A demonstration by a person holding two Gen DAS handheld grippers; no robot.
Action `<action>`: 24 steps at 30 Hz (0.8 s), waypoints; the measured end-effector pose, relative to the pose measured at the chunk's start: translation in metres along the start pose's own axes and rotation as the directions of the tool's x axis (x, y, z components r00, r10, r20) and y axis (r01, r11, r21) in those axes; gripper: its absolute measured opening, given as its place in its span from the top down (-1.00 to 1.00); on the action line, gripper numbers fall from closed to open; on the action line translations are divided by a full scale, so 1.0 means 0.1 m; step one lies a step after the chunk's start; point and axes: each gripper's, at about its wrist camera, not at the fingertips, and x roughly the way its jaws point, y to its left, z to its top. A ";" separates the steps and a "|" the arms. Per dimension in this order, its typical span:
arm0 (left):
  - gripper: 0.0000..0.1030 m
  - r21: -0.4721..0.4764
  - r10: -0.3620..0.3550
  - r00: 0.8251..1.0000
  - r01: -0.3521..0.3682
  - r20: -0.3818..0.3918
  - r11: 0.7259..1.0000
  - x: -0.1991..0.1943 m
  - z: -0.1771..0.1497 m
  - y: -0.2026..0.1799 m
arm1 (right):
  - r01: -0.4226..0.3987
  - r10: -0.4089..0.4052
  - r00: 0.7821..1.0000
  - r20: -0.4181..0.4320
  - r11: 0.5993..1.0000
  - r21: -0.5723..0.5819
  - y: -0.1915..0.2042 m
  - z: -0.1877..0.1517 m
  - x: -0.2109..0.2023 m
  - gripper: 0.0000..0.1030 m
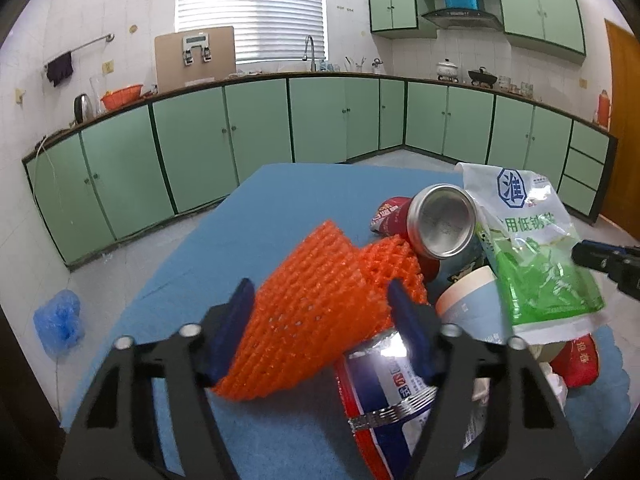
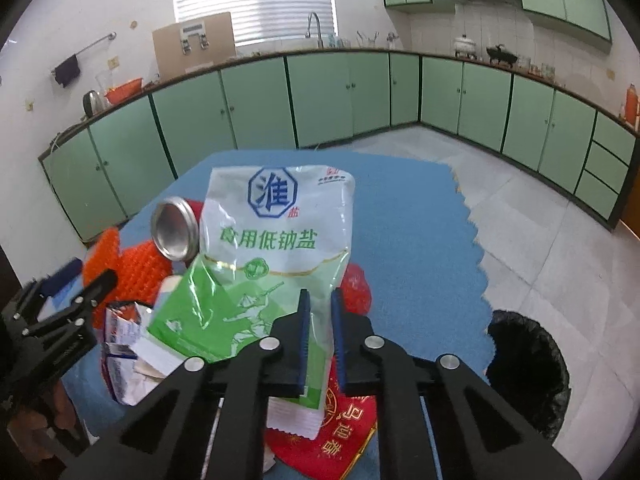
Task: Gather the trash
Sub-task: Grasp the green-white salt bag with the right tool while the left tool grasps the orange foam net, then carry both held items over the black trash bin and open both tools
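Note:
A pile of trash lies on a blue table [image 1: 256, 216]. My left gripper [image 1: 322, 332] stands open around an orange foam net [image 1: 316, 312]; its pads are beside the net and I cannot tell if they touch it. My right gripper [image 2: 319, 340] is shut on the lower edge of a green-and-white salt bag [image 2: 276, 248] and holds it upright over the pile; the bag also shows in the left wrist view [image 1: 532, 248]. A tilted metal can [image 1: 440, 222], a paper cup [image 1: 472, 304], a shiny snack wrapper [image 1: 384, 392] and a red packet [image 2: 340, 424] lie in the pile.
A bin with a black bag [image 2: 528, 372] stands on the tiled floor right of the table. A blue plastic bag [image 1: 60, 320] lies on the floor at the left. Green cabinets [image 1: 256, 124] and a worktop with kitchenware run along the far walls.

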 end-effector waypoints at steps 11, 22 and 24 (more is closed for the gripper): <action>0.81 -0.046 0.025 0.999 -0.023 0.033 0.999 -0.13 0.04 0.18 | -0.008 0.008 0.997 0.075 1.000 -0.006 0.02 0.15 -0.25 0.94; 0.83 -0.018 -0.040 0.980 0.044 0.196 0.999 -0.69 0.42 -0.18 | 0.022 -0.023 0.983 0.182 1.000 0.010 -0.16 0.26 -0.71 0.96; 0.83 -0.002 -0.099 0.972 0.102 0.215 0.995 -0.76 0.49 -0.37 | 0.048 -0.052 0.979 0.197 0.999 0.025 -0.24 0.26 -0.82 0.96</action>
